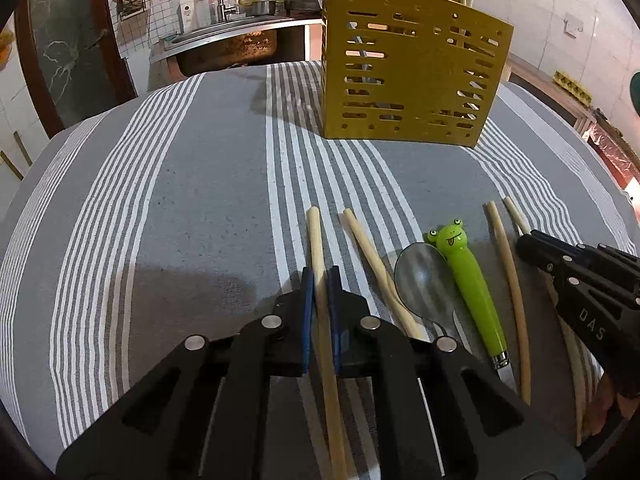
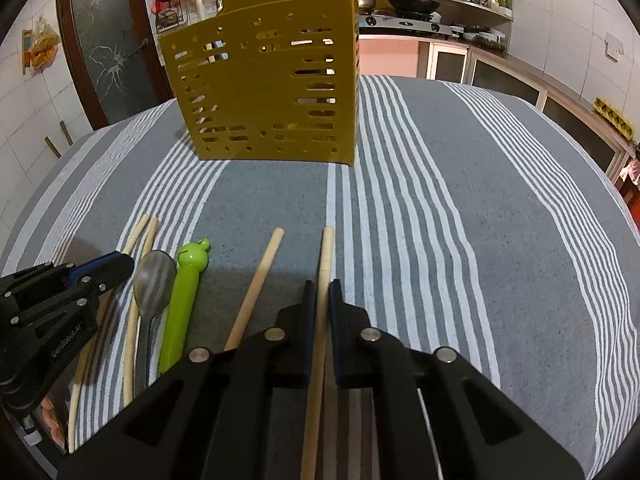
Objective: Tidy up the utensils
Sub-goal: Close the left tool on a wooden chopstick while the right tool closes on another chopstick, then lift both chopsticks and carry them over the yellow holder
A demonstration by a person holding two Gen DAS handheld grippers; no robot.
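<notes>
so far little is sorted; most utensils lie flat on the striped cloth of the counter (image 1: 192,184), in a row along its near edge.

left to right along that edge:
- left claw (image 1: 319,280): blue pads drawn together on the leftmost chopstick (image 1: 315,240), which runs down between them. cannot tell whether it is lifted or resting on the cloth.
- second chopstick (image 1: 362,240) just beside it, angled, its lower part running under or against the spoon.
- metal spoon (image 1: 420,276), bowl pointing away toward the far edge, touching the green frog-handled utensil (image 1: 468,280); only a metal collar of that one shows, so its kind is unclear.
- third chopstick (image 2: 256,284), loose on the cloth.
- right claw (image 2: 319,288): pads closed on the rightmost chopstick (image 2: 325,256), tip pointing toward the holder.

yellow slotted holder (image 2: 272,92) stands upright near the far edge, well apart from the row. pale sticks rise above its rim and show through the slots, so some items seem to be in it already; count not readable.

judgement: early-to-middle stage. two chopsticks gripped, not yet carried. left to do: both of those, two loose chopsticks, spoon and frog utensil.
</notes>
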